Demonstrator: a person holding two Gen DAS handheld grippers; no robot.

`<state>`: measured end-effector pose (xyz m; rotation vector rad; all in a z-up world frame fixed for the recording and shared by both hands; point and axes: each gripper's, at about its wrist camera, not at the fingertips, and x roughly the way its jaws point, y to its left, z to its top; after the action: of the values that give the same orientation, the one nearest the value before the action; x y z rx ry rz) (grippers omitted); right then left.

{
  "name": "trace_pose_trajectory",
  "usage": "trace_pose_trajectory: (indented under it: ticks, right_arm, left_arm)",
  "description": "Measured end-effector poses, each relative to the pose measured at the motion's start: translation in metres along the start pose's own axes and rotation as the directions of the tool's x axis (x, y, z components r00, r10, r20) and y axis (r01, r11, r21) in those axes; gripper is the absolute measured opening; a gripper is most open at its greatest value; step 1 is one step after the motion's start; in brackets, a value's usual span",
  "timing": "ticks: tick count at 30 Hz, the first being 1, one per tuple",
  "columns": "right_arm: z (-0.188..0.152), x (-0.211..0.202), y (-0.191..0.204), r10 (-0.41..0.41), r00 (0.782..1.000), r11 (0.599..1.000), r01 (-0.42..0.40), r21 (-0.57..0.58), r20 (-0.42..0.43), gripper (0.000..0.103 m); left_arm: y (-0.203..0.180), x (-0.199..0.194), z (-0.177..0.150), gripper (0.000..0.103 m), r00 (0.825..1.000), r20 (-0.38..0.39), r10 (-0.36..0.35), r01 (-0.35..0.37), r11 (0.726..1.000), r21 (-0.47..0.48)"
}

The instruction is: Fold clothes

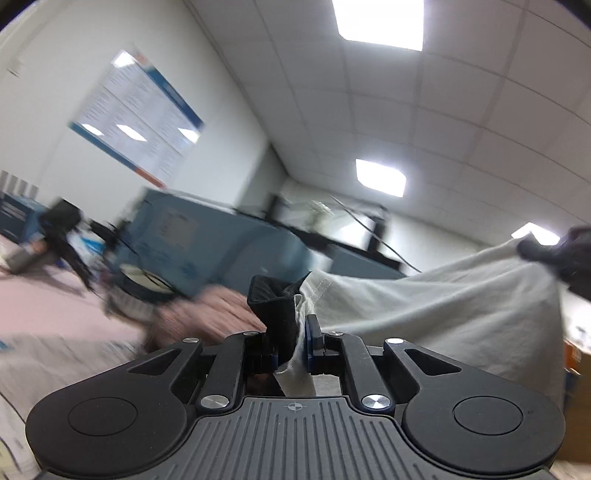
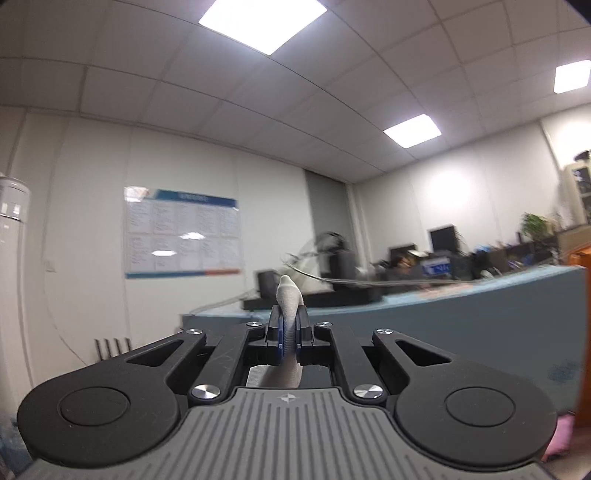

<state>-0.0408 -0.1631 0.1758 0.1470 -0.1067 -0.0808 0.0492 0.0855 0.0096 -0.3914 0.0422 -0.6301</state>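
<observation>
Both pairs of jaws are clamped on cloth. On the left gripper (image 1: 291, 332) they pinch a bunched edge of the white garment (image 1: 436, 317) together with a piece of black fabric (image 1: 275, 306) that stands up between the fingers. From that grip the white garment stretches off to the right as a raised, sagging sheet, and its far corner is caught by the dark shape of the right gripper (image 1: 561, 251) at the edge of the left wrist view. In the right wrist view, the right gripper (image 2: 289, 325) has its jaws closed tight on a narrow fold of the same white cloth, whose tip pokes up above the fingertips while the rest runs back under the body of the tool. Beneath the lifted garment lies a pinkish surface (image 1: 44, 306), badly blurred, so what rests on it cannot be made out. Beyond stand blue partitions (image 2: 461, 317) with desks and monitors behind them, a wall chart (image 2: 183, 232) on the white wall, and bright ceiling panels (image 2: 262, 22) overhead.
</observation>
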Motion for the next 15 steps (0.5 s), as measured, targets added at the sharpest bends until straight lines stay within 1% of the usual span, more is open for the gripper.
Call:
trace_pose_trajectory:
  ticks: [2, 3, 4, 5, 6, 7, 9, 11, 12, 13, 14, 15]
  right_arm:
    - [-0.005, -0.02, -0.028, -0.066, 0.997, 0.998, 0.067, 0.009, -0.046, 0.006]
    - [-0.008, -0.031, -0.043, -0.1, 0.992, 0.995, 0.102, 0.02, -0.074, 0.006]
    - [-0.012, -0.039, -0.059, -0.134, 0.985, 0.99, 0.139, 0.036, -0.108, 0.006]
    - [-0.019, -0.048, -0.074, -0.173, 0.974, 0.982, 0.181, 0.047, -0.146, 0.006]
    - [-0.025, -0.056, -0.088, -0.211, 0.96, 0.973, 0.224, 0.051, -0.185, 0.006]
    - [-0.034, -0.065, -0.1, -0.248, 0.942, 0.962, 0.266, 0.053, -0.227, 0.006]
    - [-0.055, -0.08, -0.124, -0.313, 0.898, 0.936, 0.346, 0.056, -0.31, 0.006]
    - [-0.074, -0.086, -0.15, -0.367, 0.848, 0.906, 0.419, 0.058, -0.383, 0.006]
    - [-0.084, -0.087, -0.163, -0.382, 0.826, 0.893, 0.446, 0.067, -0.414, 0.006]
    - [-0.096, -0.087, -0.174, -0.388, 0.807, 0.879, 0.469, 0.085, -0.446, 0.006]
    - [-0.107, -0.09, -0.184, -0.387, 0.792, 0.869, 0.485, 0.102, -0.473, 0.006]
    - [-0.116, -0.091, -0.191, -0.376, 0.788, 0.867, 0.485, 0.115, -0.487, 0.006]
  left_arm:
    - [-0.014, 0.001, -0.009, 0.011, 0.994, -0.088, -0.062, 0.062, 0.998, -0.002]
    - [-0.021, 0.004, -0.015, 0.011, 0.985, -0.146, -0.095, 0.095, 0.995, -0.003]
    - [-0.028, 0.007, -0.021, 0.011, 0.971, -0.204, -0.127, 0.128, 0.992, -0.007]
    - [-0.035, 0.01, -0.027, 0.011, 0.952, -0.263, -0.155, 0.158, 0.987, -0.011]
    - [-0.042, 0.014, -0.033, 0.011, 0.928, -0.323, -0.184, 0.19, 0.982, -0.015]
    - [-0.049, 0.017, -0.039, 0.011, 0.9, -0.381, -0.211, 0.22, 0.975, -0.021]
    - [-0.063, 0.023, -0.051, 0.011, 0.847, -0.474, -0.242, 0.266, 0.964, -0.016]
    - [-0.076, 0.028, -0.065, 0.011, 0.803, -0.54, -0.251, 0.302, 0.953, 0.005]
    - [-0.08, 0.03, -0.068, 0.011, 0.792, -0.559, -0.246, 0.311, 0.95, 0.021]
    - [-0.081, 0.033, -0.069, 0.011, 0.787, -0.567, -0.242, 0.309, 0.951, 0.022]
    - [-0.081, 0.036, -0.071, 0.012, 0.781, -0.578, -0.236, 0.303, 0.953, 0.02]
    - [-0.079, 0.038, -0.073, 0.012, 0.773, -0.591, -0.232, 0.293, 0.956, 0.007]
